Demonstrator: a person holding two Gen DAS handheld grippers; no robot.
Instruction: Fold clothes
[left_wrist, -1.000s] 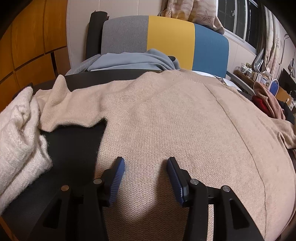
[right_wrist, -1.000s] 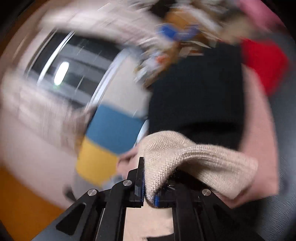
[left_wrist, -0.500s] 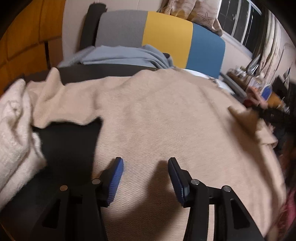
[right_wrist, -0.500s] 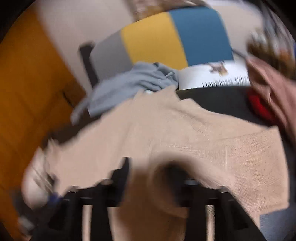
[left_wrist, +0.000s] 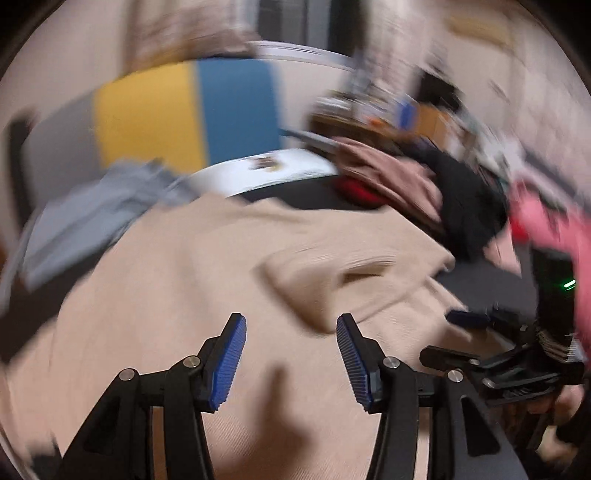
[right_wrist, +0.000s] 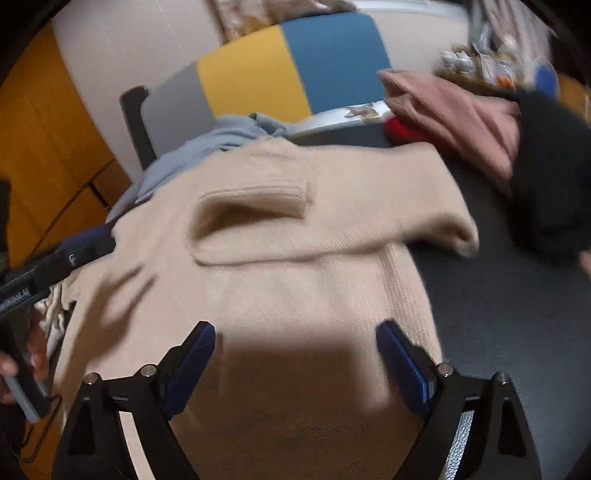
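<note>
in your left wrist view all is blurry. your left gripper (left_wrist: 291, 354) is partly open, holding nothing, over the beige sweater (left_wrist: 177, 295), with one sleeve folded across it. the clothes pile (left_wrist: 424, 184) at the far right corner is hard to make out.

in your right wrist view the right gripper (right_wrist: 295, 363) has just opened wide and is empty. the sweater reaches the dark surface (right_wrist: 517, 314), bare along its right edge.
</note>
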